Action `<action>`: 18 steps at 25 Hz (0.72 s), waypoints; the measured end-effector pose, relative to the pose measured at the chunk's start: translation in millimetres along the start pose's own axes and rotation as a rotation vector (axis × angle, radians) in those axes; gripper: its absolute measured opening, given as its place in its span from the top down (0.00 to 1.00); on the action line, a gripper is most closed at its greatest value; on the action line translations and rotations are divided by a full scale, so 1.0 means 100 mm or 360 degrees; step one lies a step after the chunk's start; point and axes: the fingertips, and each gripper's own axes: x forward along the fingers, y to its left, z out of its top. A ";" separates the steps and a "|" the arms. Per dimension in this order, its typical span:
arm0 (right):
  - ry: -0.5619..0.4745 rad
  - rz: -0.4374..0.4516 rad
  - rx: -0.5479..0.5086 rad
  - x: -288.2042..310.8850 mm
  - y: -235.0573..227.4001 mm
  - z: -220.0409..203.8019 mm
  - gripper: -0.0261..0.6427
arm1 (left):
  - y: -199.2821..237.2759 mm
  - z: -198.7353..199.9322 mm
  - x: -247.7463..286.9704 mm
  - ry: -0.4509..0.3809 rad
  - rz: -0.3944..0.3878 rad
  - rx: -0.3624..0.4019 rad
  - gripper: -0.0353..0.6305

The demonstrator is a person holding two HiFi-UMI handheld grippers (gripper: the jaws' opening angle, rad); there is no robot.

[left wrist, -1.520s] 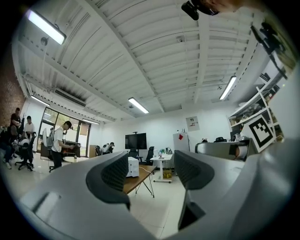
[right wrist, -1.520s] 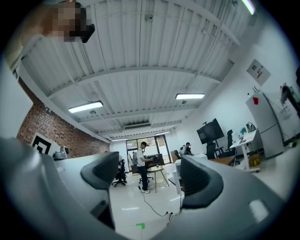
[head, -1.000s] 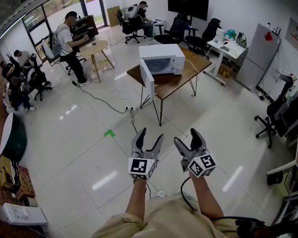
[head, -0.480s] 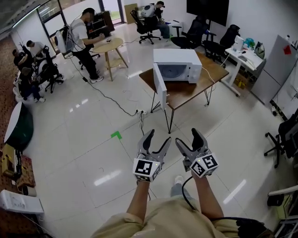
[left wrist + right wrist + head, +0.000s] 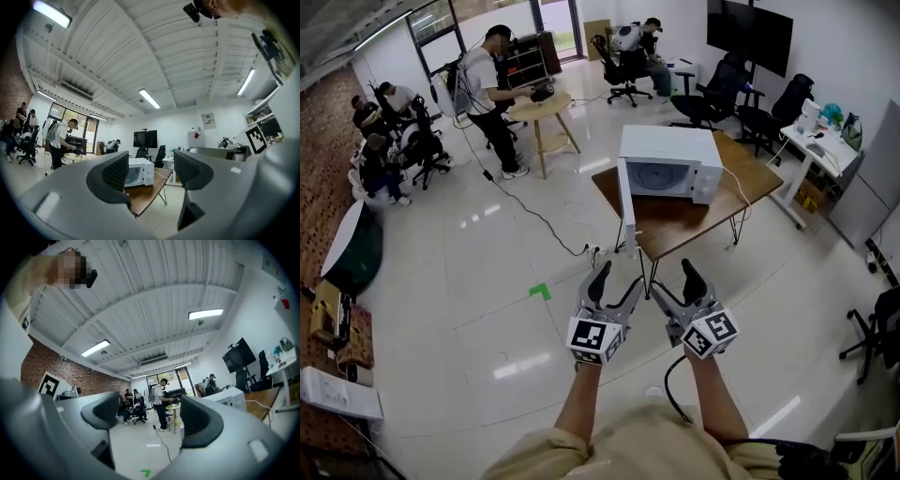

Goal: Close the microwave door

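Observation:
A white microwave (image 5: 670, 161) stands on a brown table (image 5: 698, 214) ahead of me. Its door (image 5: 625, 202) is swung wide open toward me at the table's left corner. Both grippers are held out side by side over the floor, short of the table. My left gripper (image 5: 617, 278) is open and empty, and my right gripper (image 5: 677, 281) is open wider, also empty. In the left gripper view the microwave (image 5: 138, 171) shows between the jaws of that gripper (image 5: 150, 176), far off. The right gripper view shows its gripper (image 5: 150, 420) aimed left of the microwave (image 5: 228, 397).
A black cable (image 5: 534, 214) runs across the glossy floor to a socket strip by the table leg. A green tape mark (image 5: 540, 292) lies on the floor. A person stands at a round table (image 5: 546, 105); others sit on office chairs. A white desk (image 5: 825, 145) stands at the right.
The microwave and table have come nearer and larger in the head view as I walked toward them. Both grippers kept their pose in front of me, still open.

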 end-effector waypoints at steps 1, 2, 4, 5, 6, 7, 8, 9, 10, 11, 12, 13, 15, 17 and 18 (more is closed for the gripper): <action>0.0005 0.0015 0.0004 -0.02 -0.13 0.02 0.36 | -0.04 -0.02 0.13 0.0004 0.0008 0.0006 0.49; 0.0009 0.0024 0.0014 -0.04 -0.25 0.03 0.36 | -0.09 -0.03 0.25 0.0008 0.0015 0.0016 0.49; 0.0001 0.0041 0.0037 -0.09 -0.48 0.07 0.36 | -0.19 -0.05 0.45 0.0017 0.0033 0.0050 0.49; -0.0007 0.0048 0.0051 -0.13 -0.60 0.09 0.36 | -0.26 -0.07 0.54 0.0019 0.0043 0.0067 0.49; -0.0012 0.0055 0.0066 -0.16 -0.72 0.10 0.36 | -0.32 -0.10 0.64 0.0022 0.0054 0.0080 0.49; -0.0014 0.0061 0.0082 -0.18 -0.85 0.12 0.36 | -0.36 -0.14 0.74 0.0031 0.0064 0.0087 0.49; -0.0011 0.0070 0.0099 -0.18 -0.97 0.13 0.36 | -0.39 -0.19 0.86 0.0048 0.0071 0.0089 0.49; -0.0001 0.0079 0.0120 -0.16 -1.08 0.13 0.36 | -0.39 -0.24 0.97 0.0068 0.0078 0.0088 0.49; 0.0009 0.0083 0.0139 -0.15 -1.18 0.11 0.36 | -0.39 -0.30 1.07 0.0087 0.0087 0.0084 0.49; 0.0012 0.0084 0.0153 -0.16 -1.28 0.08 0.36 | -0.40 -0.35 1.14 0.0098 0.0096 0.0078 0.49; 0.0007 0.0083 0.0160 -0.18 -1.37 0.06 0.36 | -0.41 -0.39 1.22 0.0105 0.0101 0.0073 0.49; -0.0005 0.0074 0.0170 -0.20 -1.48 0.05 0.36 | -0.45 -0.43 1.30 0.0113 0.0097 0.0075 0.49; -0.0026 0.0027 0.0212 -0.23 -1.73 0.04 0.37 | -0.54 -0.50 1.49 0.0133 0.0065 0.0105 0.49; -0.0022 -0.0002 0.0260 -0.17 -1.97 -0.07 0.37 | -0.56 -0.60 1.68 0.0151 0.0033 0.0145 0.49; -0.0010 0.0001 0.0274 -0.11 -2.06 -0.16 0.37 | -0.52 -0.68 1.76 0.0161 0.0028 0.0154 0.49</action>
